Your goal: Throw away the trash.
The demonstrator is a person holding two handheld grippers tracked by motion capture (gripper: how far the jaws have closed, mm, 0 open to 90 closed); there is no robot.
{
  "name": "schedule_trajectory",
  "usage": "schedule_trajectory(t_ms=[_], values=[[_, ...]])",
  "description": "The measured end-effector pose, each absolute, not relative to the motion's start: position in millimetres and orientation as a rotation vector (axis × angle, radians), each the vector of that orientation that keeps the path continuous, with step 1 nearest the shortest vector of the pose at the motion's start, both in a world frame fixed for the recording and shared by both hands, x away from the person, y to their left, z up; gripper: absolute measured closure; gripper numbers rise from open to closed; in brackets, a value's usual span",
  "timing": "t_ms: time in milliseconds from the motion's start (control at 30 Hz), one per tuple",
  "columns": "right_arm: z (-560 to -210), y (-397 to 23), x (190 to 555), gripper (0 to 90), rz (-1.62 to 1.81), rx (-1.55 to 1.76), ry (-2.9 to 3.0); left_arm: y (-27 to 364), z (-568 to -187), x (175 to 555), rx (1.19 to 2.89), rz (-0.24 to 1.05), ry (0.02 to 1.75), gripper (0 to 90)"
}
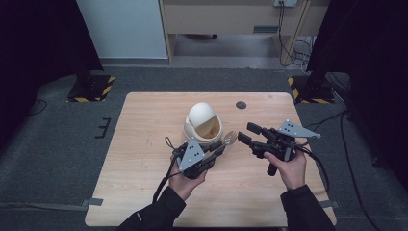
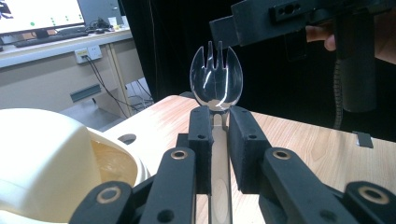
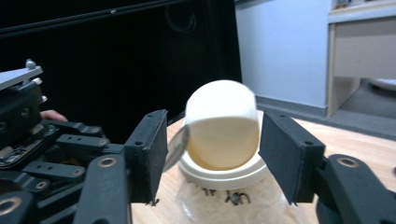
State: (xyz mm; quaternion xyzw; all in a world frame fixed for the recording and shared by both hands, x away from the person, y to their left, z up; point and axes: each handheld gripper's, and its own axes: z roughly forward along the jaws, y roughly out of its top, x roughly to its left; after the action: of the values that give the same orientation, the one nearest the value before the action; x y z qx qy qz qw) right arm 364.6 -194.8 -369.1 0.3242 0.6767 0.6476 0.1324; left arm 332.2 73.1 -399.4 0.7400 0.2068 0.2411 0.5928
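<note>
A cream, helmet-shaped container point(image 1: 203, 125) with a raised dome lid stands in the middle of the wooden table point(image 1: 144, 192). My left gripper point(image 1: 219, 149) is just in front of it, shut on the handle of a clear plastic spork point(image 1: 230, 138). In the left gripper view the spork point(image 2: 216, 79) stands up from between the pads point(image 2: 201, 130), with the container point(image 2: 46, 154) at the lower left. My right gripper point(image 1: 248, 132) is open and points left, its tips close to the spork's head. In the right gripper view the container point(image 3: 222, 130) shows beyond the spread jaws, and the blurred spork point(image 3: 176, 147) lies by the left jaw.
A small dark round hole point(image 1: 241, 105) sits near the table's far edge. Black stands with yellow-and-black striped feet are on the floor at the back left point(image 1: 91, 86) and back right point(image 1: 308, 89). Cables trail off the table's right side.
</note>
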Motion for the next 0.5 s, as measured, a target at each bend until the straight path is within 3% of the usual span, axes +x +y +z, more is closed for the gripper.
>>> schedule_trajectory(t_ms=[167, 500], values=[[-373, -187, 364, 49.1, 1.894, 0.963, 2.010, 69, -400, 329, 1.719, 0.578, 0.468, 79.4], [-378, -183, 362, 72.0, 1.954, 0.999, 2.056, 65, -402, 324, 1.697, 0.591, 0.455, 79.4]])
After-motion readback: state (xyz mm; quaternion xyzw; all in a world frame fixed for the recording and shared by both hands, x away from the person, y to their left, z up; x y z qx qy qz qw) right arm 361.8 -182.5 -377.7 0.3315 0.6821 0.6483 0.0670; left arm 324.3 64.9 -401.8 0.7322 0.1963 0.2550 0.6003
